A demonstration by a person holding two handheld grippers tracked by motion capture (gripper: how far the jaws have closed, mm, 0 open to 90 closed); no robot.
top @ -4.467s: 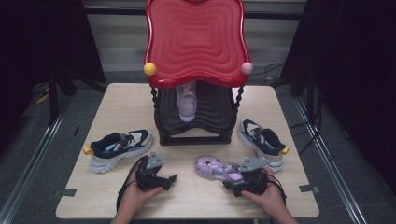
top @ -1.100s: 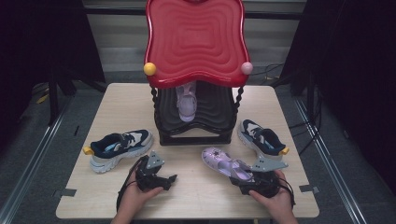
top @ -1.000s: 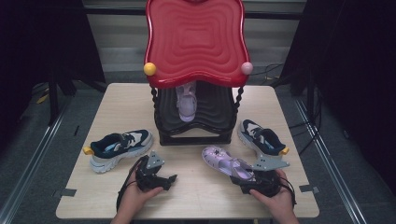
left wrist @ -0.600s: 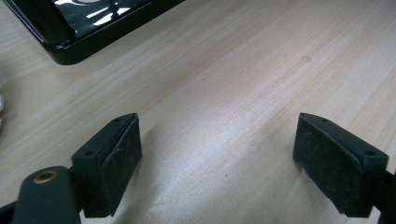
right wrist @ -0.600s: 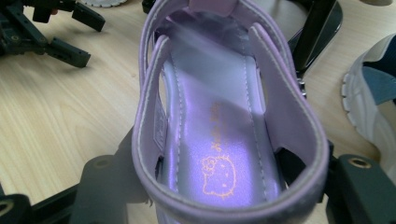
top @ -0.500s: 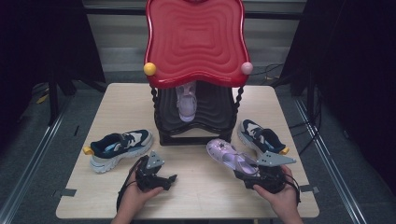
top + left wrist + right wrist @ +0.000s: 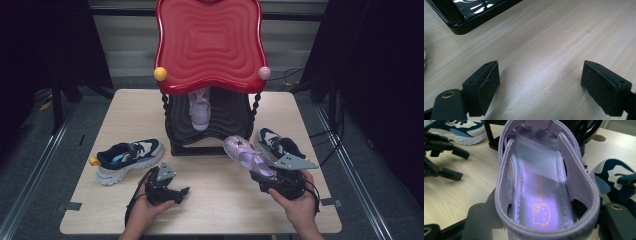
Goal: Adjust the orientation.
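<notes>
**A:** What do you have in hand, and how is the grip?

**B:** My right gripper (image 7: pixel 272 176) is clamped on the heel of the shiny lilac child's sandal with the cartoon cat printed on its insole (image 7: pixel 246 156). In the right gripper view a jaw sits at each side of the heel cup, pressing its walls. The sandal (image 7: pixel 544 190) is lifted off the pale wooden table (image 7: pixel 220 210), near its right front corner, toe pointing toward the glossy black wavy shelf (image 7: pixel 225 117) under the red rippled plastic top of the shoe stand (image 7: pixel 210 42).

**A:** And the other hand?

**B:** My left gripper (image 7: pixel 181 192) rests near the front edge, left of centre, jaws wide apart with only bare wood between them. I judge it best to leave it there.

**A:** Where should the sandal go?

**B:** Its twin, a lilac sandal (image 7: pixel 199 109), stands on the black shelf, toe toward me, left of the shelf's middle. So I take the free space to its right as the target.

**A:** How do you do that well?

**B:** I hold the heel firmly, as the toe hangs far out and could sag. I lift over the shelf's front lip, steer between the twisted black post (image 7: pixel 256 107) and the twin, and keep clear of the navy-and-white sneaker (image 7: pixel 277 146) just beside my hand at the right edge. The other navy-and-white sneaker with a yellow heel tab (image 7: pixel 127 157), toward the left edge, is well apart. I open only once the sole sits flat.
</notes>
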